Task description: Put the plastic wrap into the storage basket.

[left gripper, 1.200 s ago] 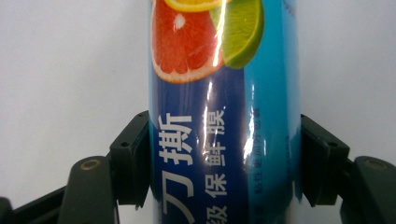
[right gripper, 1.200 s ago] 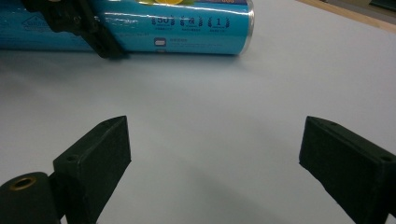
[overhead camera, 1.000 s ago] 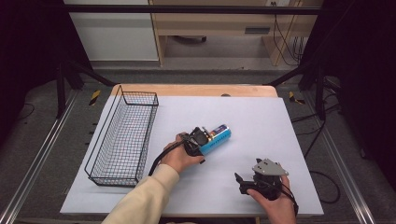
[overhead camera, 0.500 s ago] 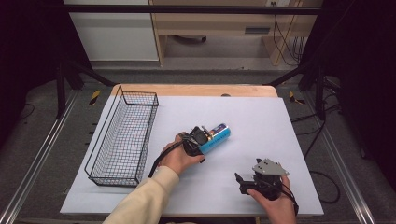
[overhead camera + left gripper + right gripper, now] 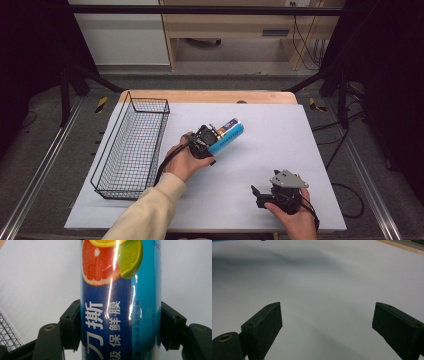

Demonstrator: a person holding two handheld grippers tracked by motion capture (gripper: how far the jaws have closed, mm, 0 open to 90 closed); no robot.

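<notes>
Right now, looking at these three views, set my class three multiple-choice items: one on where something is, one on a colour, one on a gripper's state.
1. Where does the wire basket stand on the table?
A. at its left side
B. at its right side
C. under the right gripper

2. What is the main colour of the tube in the left gripper?
A. red
B. blue
C. black

3. How do the jaws of the right gripper stand?
A. shut on the tube
B. shut on the basket rim
C. open, with nothing between them

Answers:
1. A, since the high view shows the basket along the left edge of the white surface.
2. B, since the left gripper view shows a blue body with fruit printed on it.
3. C, since the right gripper view shows bare table between the parted jaws.
</notes>
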